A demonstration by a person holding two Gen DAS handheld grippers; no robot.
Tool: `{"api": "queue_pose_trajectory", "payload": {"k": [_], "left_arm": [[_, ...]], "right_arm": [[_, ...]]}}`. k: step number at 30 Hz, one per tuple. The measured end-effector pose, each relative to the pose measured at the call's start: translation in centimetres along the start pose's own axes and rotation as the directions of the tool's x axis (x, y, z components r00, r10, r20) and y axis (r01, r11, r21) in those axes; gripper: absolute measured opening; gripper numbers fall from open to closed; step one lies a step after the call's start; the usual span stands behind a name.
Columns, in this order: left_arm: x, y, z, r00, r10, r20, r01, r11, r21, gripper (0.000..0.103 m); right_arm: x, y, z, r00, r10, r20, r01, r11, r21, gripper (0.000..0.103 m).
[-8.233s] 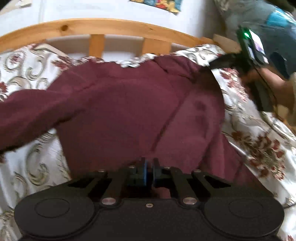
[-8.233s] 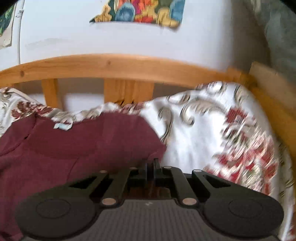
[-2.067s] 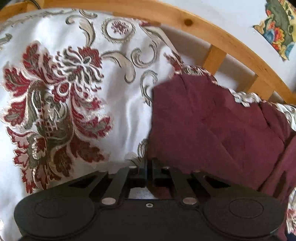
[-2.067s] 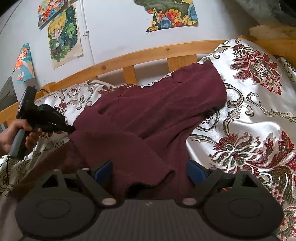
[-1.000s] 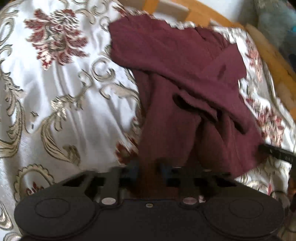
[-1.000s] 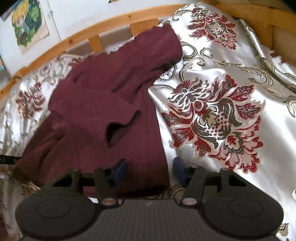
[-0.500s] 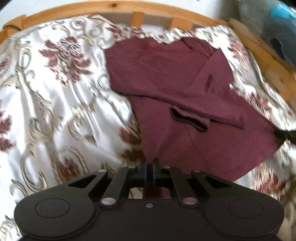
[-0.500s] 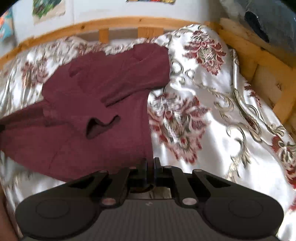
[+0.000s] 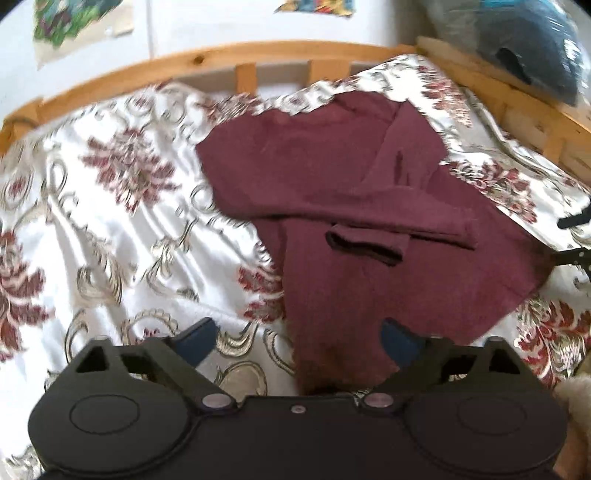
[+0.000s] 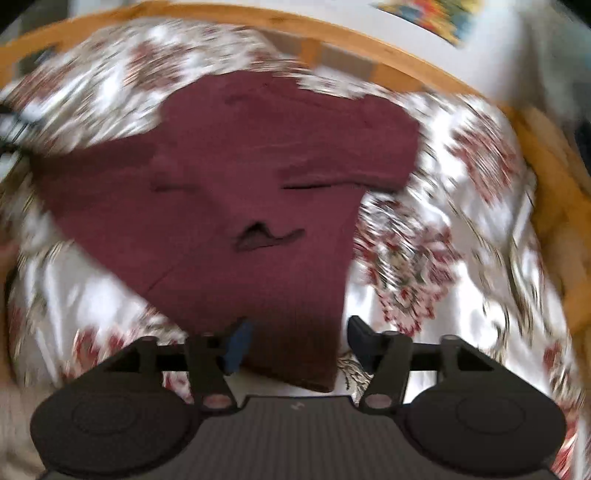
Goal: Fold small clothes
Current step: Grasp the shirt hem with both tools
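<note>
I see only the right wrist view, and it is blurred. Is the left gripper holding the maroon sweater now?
Observer: No. The left gripper has just been opening. Its jaws stand wide, and the near corner of the maroon sweater lies between them, not pinched.
Operator: What is the dark thing at my right edge, past the frame?
Observer: A dark blue bundle, lying beyond the wooden bed frame.

You see: 1 sweater point(image 9: 343, 206) | 1 bedspread point(image 9: 110, 229) | 1 bed rail point(image 9: 221, 55) | 2 grippers, left point(image 9: 297, 338), right point(image 10: 297, 341) | 2 posters point(image 9: 74, 18) point(image 9: 317, 5)
</note>
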State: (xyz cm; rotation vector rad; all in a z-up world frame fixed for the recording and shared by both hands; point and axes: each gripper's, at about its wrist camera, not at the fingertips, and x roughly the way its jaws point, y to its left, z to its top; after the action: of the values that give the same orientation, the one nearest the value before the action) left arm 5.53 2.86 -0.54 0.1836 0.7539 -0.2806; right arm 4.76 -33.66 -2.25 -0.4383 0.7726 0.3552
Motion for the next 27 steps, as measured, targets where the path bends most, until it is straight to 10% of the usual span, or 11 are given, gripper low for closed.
{"api": "queue_pose_trajectory", "payload": {"k": [12,19,27], "left_arm": [[2.2,-7.9,-2.0,0.993,-0.122,-0.003,0.115,0.924,0.364,0.101],[4.5,-9.0,-2.9,0.995,-0.075,-0.064,0.096,0.897,0.432,0.096],[5.3,-8.1,-3.4,0.996,0.041,-0.073,-0.001,0.879,0.477,0.075]], "right_arm": [[4.4,7.8,-1.4,0.992,-0.113,-0.056,0.079,0.903,-0.423,0.083],[3.6,5.2,-0.2,0.999,-0.047,0.008,0.047,0.96,-0.276,0.015],[2.2,0.0,2.1,0.995,0.06,0.08,-0.06,0.998,0.001,0.01]]}}
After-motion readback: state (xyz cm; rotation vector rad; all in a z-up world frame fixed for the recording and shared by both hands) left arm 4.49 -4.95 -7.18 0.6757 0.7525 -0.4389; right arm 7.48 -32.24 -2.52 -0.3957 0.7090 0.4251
